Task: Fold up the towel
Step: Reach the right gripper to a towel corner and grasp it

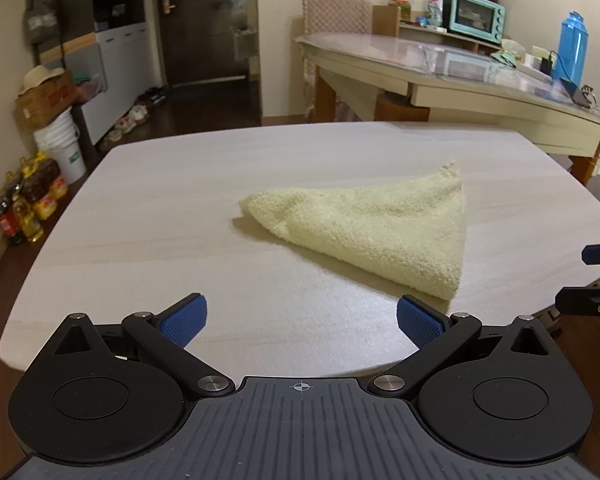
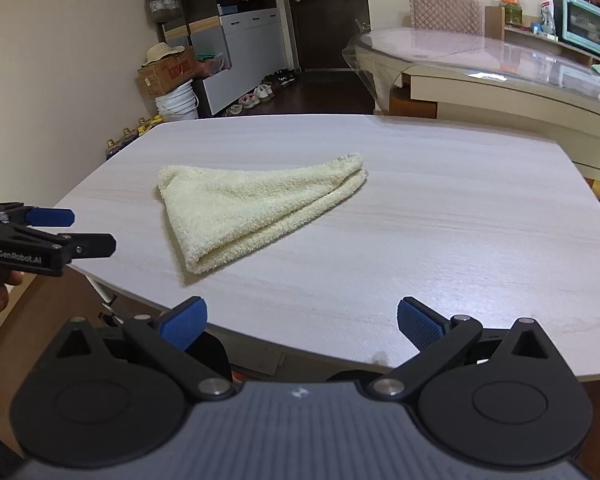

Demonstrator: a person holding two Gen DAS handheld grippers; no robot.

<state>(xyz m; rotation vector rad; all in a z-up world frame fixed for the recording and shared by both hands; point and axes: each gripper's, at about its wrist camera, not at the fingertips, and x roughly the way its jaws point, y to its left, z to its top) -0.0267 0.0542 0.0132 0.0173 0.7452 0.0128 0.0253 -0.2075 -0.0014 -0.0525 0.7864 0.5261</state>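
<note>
A cream terry towel point(image 1: 376, 224) lies folded into a triangle on the pale wooden table point(image 1: 180, 208). It also shows in the right wrist view point(image 2: 240, 212), left of centre. My left gripper point(image 1: 302, 320) is open and empty, held over the table's near edge, short of the towel's nearest corner. My right gripper point(image 2: 302, 322) is open and empty above the near edge, to the right of the towel. The left gripper point(image 2: 88, 232) shows in the right wrist view at the far left, jaws apart, off the table's left edge.
A second table point(image 1: 460, 80) with a glass top stands behind, carrying a teal toaster oven point(image 1: 476, 16) and a blue flask point(image 1: 572, 48). Oil bottles point(image 1: 24, 204), a white bucket point(image 1: 64, 148) and a cardboard box sit on the floor at left.
</note>
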